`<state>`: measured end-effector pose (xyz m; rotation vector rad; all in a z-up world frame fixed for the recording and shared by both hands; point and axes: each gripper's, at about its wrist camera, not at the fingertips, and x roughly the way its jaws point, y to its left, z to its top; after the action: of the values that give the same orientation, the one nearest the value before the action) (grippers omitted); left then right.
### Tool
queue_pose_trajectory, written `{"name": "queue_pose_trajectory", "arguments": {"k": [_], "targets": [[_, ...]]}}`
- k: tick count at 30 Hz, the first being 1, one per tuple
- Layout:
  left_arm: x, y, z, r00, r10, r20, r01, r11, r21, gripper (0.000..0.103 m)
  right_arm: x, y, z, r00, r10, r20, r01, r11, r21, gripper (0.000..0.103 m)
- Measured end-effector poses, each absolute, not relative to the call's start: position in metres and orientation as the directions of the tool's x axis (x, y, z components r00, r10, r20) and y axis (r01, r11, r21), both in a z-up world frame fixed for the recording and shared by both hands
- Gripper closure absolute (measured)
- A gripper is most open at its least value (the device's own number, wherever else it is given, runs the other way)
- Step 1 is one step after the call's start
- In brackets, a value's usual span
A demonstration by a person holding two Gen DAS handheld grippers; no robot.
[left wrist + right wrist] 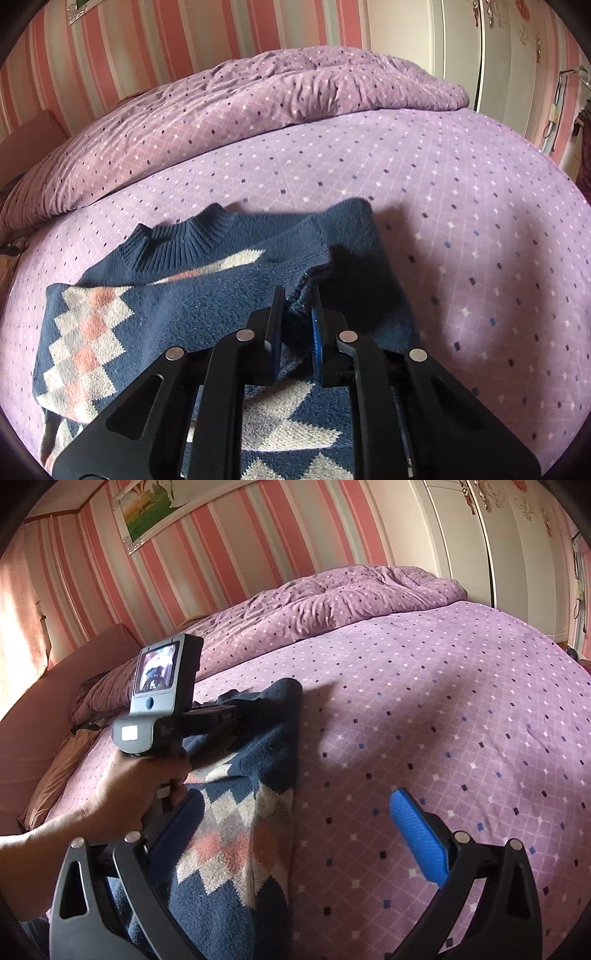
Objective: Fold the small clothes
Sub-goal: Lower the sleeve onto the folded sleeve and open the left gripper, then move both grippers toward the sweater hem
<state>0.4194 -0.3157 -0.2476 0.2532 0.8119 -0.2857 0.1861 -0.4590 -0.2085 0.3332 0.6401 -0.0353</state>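
Note:
A small navy knit sweater (192, 310) with a white, grey and pink diamond pattern lies on the purple bed, its ribbed collar (177, 236) toward the far left. My left gripper (297, 295) is shut on a bunched fold of the sweater's navy fabric near its right side. In the right wrist view the sweater (240, 830) lies at lower left, with the left gripper's body and the hand that holds it (162, 709) over it. My right gripper (291, 812) is open and empty, its blue-padded right finger (419, 834) over bare bedspread, its left finger at the sweater's edge.
The bed is covered by a purple diamond-dotted bedspread (461, 206). A rumpled purple quilt (258, 107) is heaped along the far side. A pink striped wall (229, 546) and a white wardrobe (480, 535) stand behind. A brown pillow (51, 775) lies at the left.

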Motion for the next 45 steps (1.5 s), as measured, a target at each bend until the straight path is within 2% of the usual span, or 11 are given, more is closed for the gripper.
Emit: {"name": "queue_pose_trajectory", "arguments": {"k": [4, 10, 13, 15, 17, 20, 24, 32, 37, 41, 45], "targets": [[0.414, -0.321, -0.253, 0.658, -0.132, -0.741, 0.338, 0.932, 0.133, 0.09, 0.185, -0.465, -0.207, 0.81, 0.054, -0.584, 0.15, 0.944, 0.295, 0.002], [0.403, -0.318, -0.252, 0.683, -0.098, -0.724, 0.298, 0.942, 0.154, 0.077, 0.181, -0.469, -0.201, 0.826, 0.049, -0.562, 0.15, 0.942, 0.302, 0.002], [0.401, -0.313, -0.25, 0.692, -0.08, -0.718, 0.274, 0.949, 0.157, 0.059, 0.18, -0.47, -0.199, 0.83, 0.046, -0.556, 0.149, 0.942, 0.3, 0.002], [0.401, -0.311, -0.249, 0.687, -0.111, -0.718, 0.281, 0.952, 0.122, 0.031, 0.18, -0.471, -0.199, 0.831, 0.046, -0.554, 0.149, 0.941, 0.302, 0.002], [0.4, -0.312, -0.25, 0.654, -0.226, -0.722, 0.346, 0.938, 0.021, 0.017, 0.179, -0.472, -0.198, 0.833, 0.044, -0.551, 0.151, 0.941, 0.304, 0.002], [0.398, -0.328, -0.263, 0.588, -0.306, -0.749, 0.438, 0.899, -0.023, 0.016, 0.178, -0.474, -0.196, 0.836, 0.041, -0.547, 0.154, 0.94, 0.306, 0.002], [0.386, -0.322, -0.26, 0.593, -0.331, -0.734, 0.427, 0.902, -0.062, 0.017, 0.177, -0.478, -0.196, 0.839, 0.032, -0.543, 0.165, 0.936, 0.311, 0.002], [0.347, -0.231, -0.205, 0.754, -0.169, -0.635, 0.31, 0.943, 0.117, 0.01, 0.178, -0.472, -0.198, 0.833, 0.022, -0.553, 0.17, 0.941, 0.293, 0.002], [0.311, -0.148, -0.193, 0.765, -0.114, -0.634, 0.243, 0.962, 0.121, 0.008, 0.177, -0.448, -0.199, 0.824, 0.025, -0.565, 0.15, 0.954, 0.261, 0.002], [0.28, -0.08, -0.209, 0.771, -0.053, -0.634, 0.181, 0.974, 0.139, 0.007, 0.182, -0.417, -0.202, 0.81, 0.057, -0.584, 0.106, 0.965, 0.241, 0.002], [0.295, -0.037, -0.219, 0.763, -0.035, -0.646, 0.115, 0.99, 0.082, 0.007, 0.209, -0.386, -0.202, 0.796, 0.082, -0.6, 0.073, 0.971, 0.229, 0.002]]}}
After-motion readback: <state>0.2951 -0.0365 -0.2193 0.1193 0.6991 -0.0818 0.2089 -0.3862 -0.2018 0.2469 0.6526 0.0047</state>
